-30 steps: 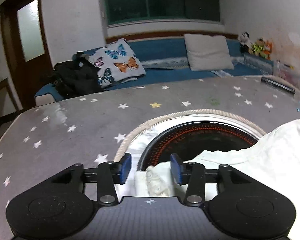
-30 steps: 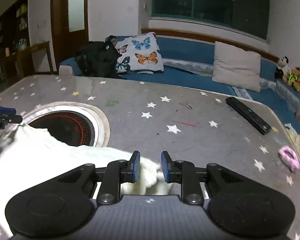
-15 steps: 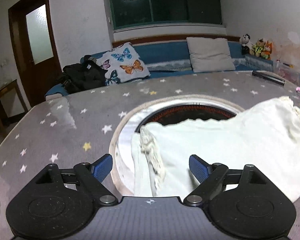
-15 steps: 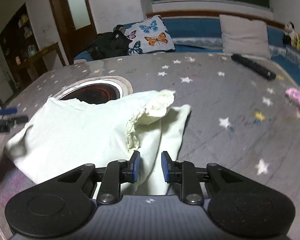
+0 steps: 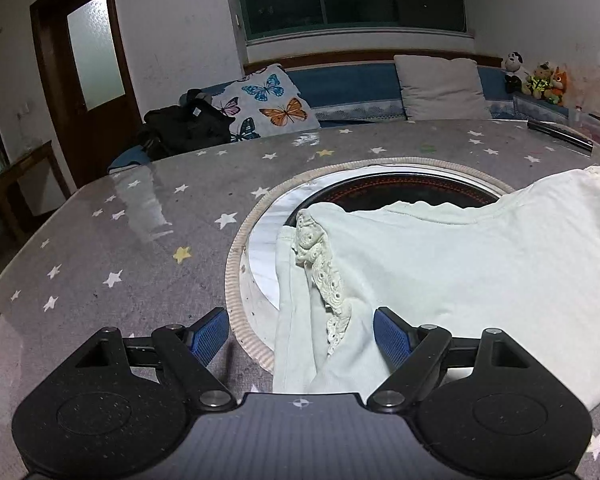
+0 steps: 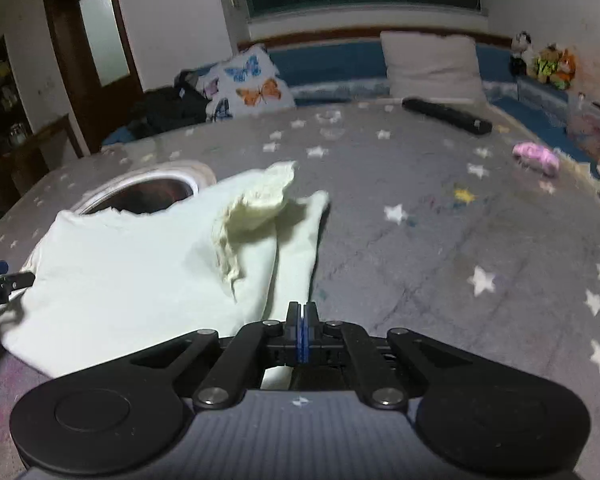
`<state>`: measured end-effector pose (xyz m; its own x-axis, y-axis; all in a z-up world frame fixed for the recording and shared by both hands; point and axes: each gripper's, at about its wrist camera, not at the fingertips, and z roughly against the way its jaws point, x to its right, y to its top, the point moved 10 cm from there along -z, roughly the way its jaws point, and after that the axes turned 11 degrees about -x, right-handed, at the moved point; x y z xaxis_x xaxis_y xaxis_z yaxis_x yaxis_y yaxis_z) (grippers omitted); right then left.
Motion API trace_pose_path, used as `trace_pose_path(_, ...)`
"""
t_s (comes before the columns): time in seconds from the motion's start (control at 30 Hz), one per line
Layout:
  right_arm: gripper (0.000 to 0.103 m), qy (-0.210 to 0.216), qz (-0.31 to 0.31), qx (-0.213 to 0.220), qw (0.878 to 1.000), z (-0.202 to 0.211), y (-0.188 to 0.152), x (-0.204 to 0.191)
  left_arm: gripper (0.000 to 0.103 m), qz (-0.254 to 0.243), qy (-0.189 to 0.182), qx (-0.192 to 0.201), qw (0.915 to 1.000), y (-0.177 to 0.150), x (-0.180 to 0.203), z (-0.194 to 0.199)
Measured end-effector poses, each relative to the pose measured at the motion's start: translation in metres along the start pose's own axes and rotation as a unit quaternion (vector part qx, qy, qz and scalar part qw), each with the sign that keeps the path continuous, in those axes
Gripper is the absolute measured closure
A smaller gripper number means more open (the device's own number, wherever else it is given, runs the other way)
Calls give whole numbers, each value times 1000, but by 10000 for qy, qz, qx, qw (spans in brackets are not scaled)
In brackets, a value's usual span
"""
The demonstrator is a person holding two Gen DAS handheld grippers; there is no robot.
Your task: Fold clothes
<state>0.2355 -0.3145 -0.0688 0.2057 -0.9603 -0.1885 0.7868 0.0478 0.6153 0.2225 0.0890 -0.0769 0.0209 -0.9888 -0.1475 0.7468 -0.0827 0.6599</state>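
Cotton, pale cream and limp: the garment (image 5: 480, 264) lies spread on the tabletop (image 5: 132, 240) just ahead of both my hand-held grippers, its far edge draped over the round burner recess (image 5: 404, 192). It should lift lightly and sag, so I judge the doubled side edges surer holds than the frail lace sleeve trim (image 5: 324, 276). My left hand-held gripper (image 5: 300, 334) stands apart, astride that trim. My right hand-held gripper (image 6: 301, 334) has its pads pressed together; whether cloth is pinched I cannot tell. Far ahead of it lie a remote (image 6: 446, 120) and a pink object (image 6: 538, 158), well clear.
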Motion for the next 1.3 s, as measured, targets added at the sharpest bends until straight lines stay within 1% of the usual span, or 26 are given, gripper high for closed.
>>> trace_pose_path(0.1,94,204,71,248,9995,5,15,-13,21,29,3,-8,10000,0,0,0)
trace_pose_path(0.33,94,554,564,389,9961,-16,32,-58,21,44,-30,-31,10000,-1,0,-2)
trace_pose_path(0.47,94,125,254,93,9996,-45,32,-37,20,53,-46,-35,10000,-2,-1,-4)
trace_pose_path(0.5,89,137,98,64,9998,-50,31,-28,19,57,-50,-38,10000,-2,-1,-5)
trace_pose_path(0.57,89,303,-127,73,9994,-49,31,-19,19,66,-59,-46,9999,-2,-1,-6)
trace_pose_path(0.63,89,42,-23,134,9999,-43,31,-17,19,78,-60,-46,9999,-2,-1,-7)
trace_pose_path(0.67,88,19,0,186,9998,-40,33,-17,19,86,-58,-43,9999,-3,-1,-7)
trace_pose_path(0.77,88,55,30,357,9993,-31,40,-18,19,107,-59,-42,9999,-3,-1,-7)
trace_pose_path(0.87,87,139,132,465,9987,-32,52,-26,18,142,-56,-62,9999,-3,-2,-7)
trace_pose_path(0.97,85,220,243,388,9987,-45,58,-33,15,183,-50,-79,9998,-4,-4,-8)
trace_pose_path(1.0,82,215,265,297,9990,-53,58,-34,14,203,-52,-89,9997,-4,-4,-8)
trace_pose_path(1.1,81,123,312,89,9994,-70,56,-33,13,256,-67,-110,9996,-5,-7,-6)
trace_pose_path(1.17,81,86,337,81,9994,-69,57,-34,12,319,-70,-102,9994,-3,-10,-4)
trace_pose_path(1.23,78,110,294,96,9995,-64,58,-35,10,385,-70,-67,9992,1,-13,-2)
trace_pose_path(1.3,71,155,347,152,9992,-59,58,-39,8,438,-31,-7,9990,5,-16,-1)
